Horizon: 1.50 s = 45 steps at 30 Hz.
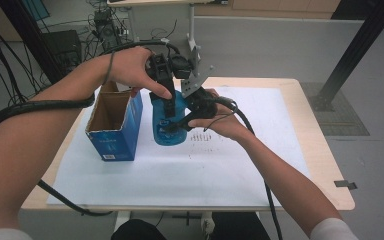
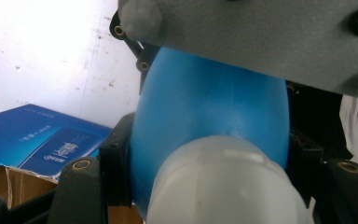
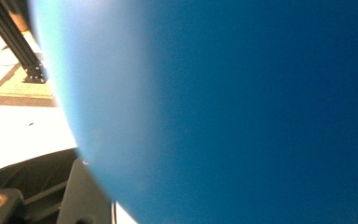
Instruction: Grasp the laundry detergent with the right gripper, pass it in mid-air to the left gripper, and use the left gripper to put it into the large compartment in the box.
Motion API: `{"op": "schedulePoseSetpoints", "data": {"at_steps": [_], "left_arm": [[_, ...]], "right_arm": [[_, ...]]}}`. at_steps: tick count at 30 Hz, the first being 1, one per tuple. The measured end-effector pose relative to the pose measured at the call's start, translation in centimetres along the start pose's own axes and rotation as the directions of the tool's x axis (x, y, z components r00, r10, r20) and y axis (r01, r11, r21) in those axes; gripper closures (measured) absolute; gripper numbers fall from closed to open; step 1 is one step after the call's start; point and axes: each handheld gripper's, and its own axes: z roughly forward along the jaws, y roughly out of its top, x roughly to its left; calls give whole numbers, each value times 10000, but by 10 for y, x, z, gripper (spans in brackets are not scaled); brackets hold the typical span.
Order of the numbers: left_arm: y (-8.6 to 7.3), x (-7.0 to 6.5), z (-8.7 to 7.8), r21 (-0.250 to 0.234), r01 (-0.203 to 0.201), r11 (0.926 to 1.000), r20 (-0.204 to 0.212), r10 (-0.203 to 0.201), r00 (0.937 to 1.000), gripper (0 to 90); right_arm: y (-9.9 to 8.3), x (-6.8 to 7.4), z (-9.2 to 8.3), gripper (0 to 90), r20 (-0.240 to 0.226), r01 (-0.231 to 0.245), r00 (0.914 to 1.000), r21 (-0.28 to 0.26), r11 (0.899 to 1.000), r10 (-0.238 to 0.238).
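Clearly risky: blue bottle (image 1: 169,122) at centre frame, just right of the open blue carton (image 1: 114,125), standing on or just above the white sheet (image 1: 240,170). Left gripper (image 1: 167,100) clamped from above near the white cap (image 2: 223,186); right gripper (image 1: 182,125) clamped on the lower body. Rounded, smooth plastic, so likely to slip or twist. Opposing pulls could tip it or knock the carton over.

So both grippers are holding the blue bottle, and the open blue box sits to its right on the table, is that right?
Not quite. The high view shows the box to the left of the bottle, not its right. The rest holds: the left gripper and right gripper both clamp the bottle.
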Motion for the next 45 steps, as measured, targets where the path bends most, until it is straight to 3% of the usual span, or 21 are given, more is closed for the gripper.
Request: {"op": "schedulePoseSetpoints", "data": {"at_steps": [45], "left_arm": [[-1,-2,1,-75,76,9999,-35,-76,10000,365]], "right_arm": [[0,1,2,411,-65,-3,10000,11,10000,3]]}}
